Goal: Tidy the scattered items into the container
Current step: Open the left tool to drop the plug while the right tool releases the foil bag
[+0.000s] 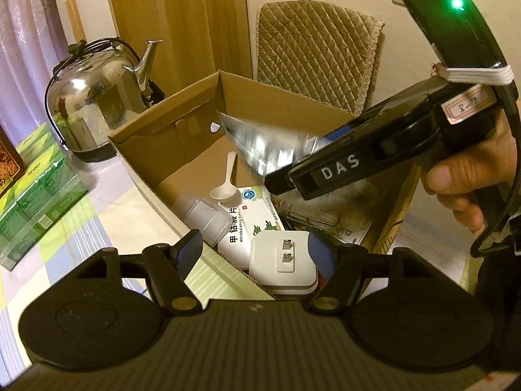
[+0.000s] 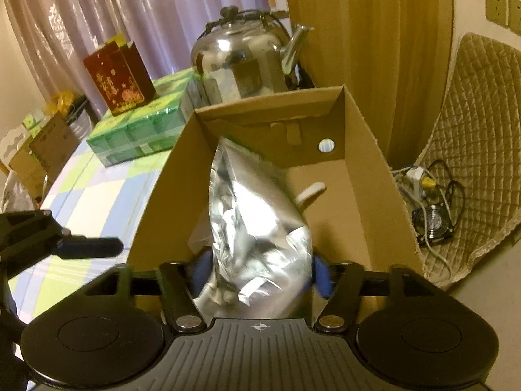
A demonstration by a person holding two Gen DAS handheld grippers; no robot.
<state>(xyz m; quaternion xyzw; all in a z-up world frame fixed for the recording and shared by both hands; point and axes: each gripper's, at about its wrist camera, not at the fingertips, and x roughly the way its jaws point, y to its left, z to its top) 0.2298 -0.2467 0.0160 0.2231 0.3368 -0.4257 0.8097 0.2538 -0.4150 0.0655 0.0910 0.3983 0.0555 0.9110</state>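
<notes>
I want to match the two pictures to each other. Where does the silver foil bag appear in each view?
Left wrist view: the silver foil bag is right of centre, blurred, over the cardboard box, at the right gripper.
Right wrist view: the bag is at centre, between the gripper's fingers.
Shared landmark: the steel kettle behind the box.

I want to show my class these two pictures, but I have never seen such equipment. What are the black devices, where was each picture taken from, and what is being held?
No robot here: a person holds a hand-operated gripper in each hand, each carrying a camera looking along its fingers. The left view shows the open, empty left gripper over the cardboard box, with the right gripper carrying a silver foil pouch. The right view looks along that right gripper, with the pouch between its fingers. The box already holds a white spoon, medicine box and plug adapter. A kettle stands behind.
</notes>
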